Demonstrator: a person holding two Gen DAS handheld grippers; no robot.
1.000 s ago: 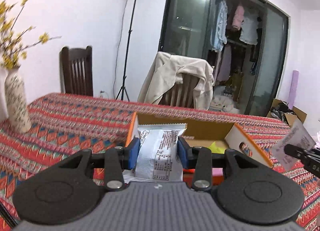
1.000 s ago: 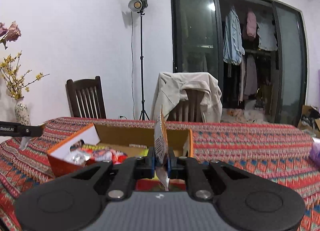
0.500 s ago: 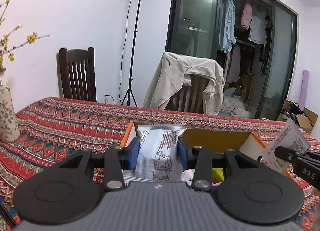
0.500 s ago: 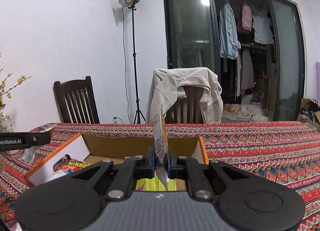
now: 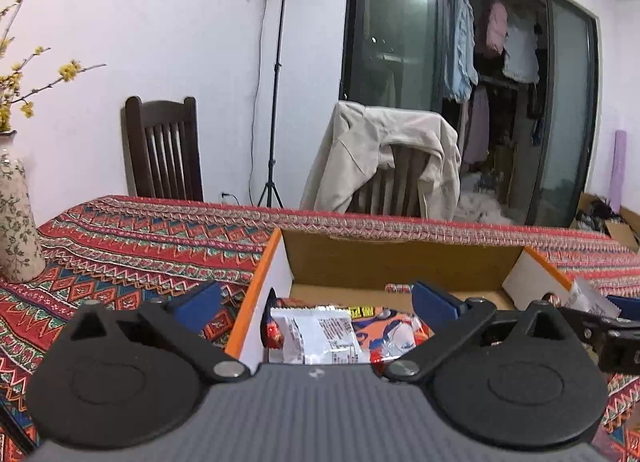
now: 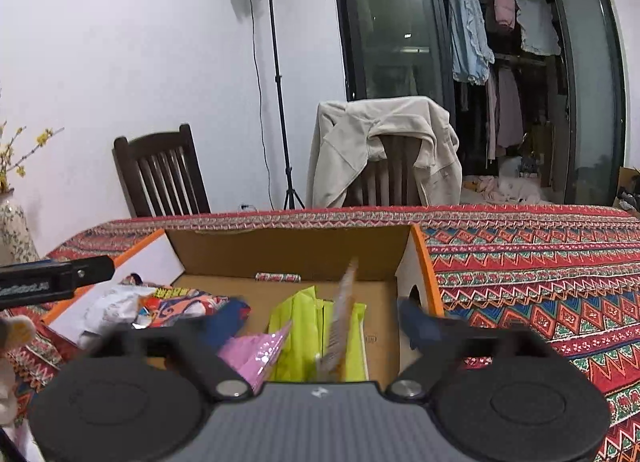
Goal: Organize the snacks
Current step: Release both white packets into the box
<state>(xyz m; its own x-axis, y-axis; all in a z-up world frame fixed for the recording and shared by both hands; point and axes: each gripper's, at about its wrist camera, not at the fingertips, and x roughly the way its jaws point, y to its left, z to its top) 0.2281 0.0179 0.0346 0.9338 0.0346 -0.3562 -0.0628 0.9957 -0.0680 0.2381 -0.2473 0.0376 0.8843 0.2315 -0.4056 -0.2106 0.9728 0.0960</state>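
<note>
Left wrist view shows the left gripper (image 5: 316, 296) with its 2 blue fingers (image 5: 434, 300) spread wide apart over the near left end of the cardboard box (image 5: 400, 262), nothing between them. The white packet (image 5: 320, 336) lies flat in the box just below and between those fingers, its long axis running roughly across the gap, resting on other wrappers.

From the right wrist, the right gripper (image 6: 324, 318) also has its fingers wide apart, above the box's right end. A thin packet (image 6: 340, 322), blurred, stands edge-on between and slightly ahead of them; it looks to be falling free toward the green packets (image 6: 304, 330), though the blur leaves that uncertain. Both grippers sit directly over the box, so each must next back out toward whatever snacks remain outside it.
</note>
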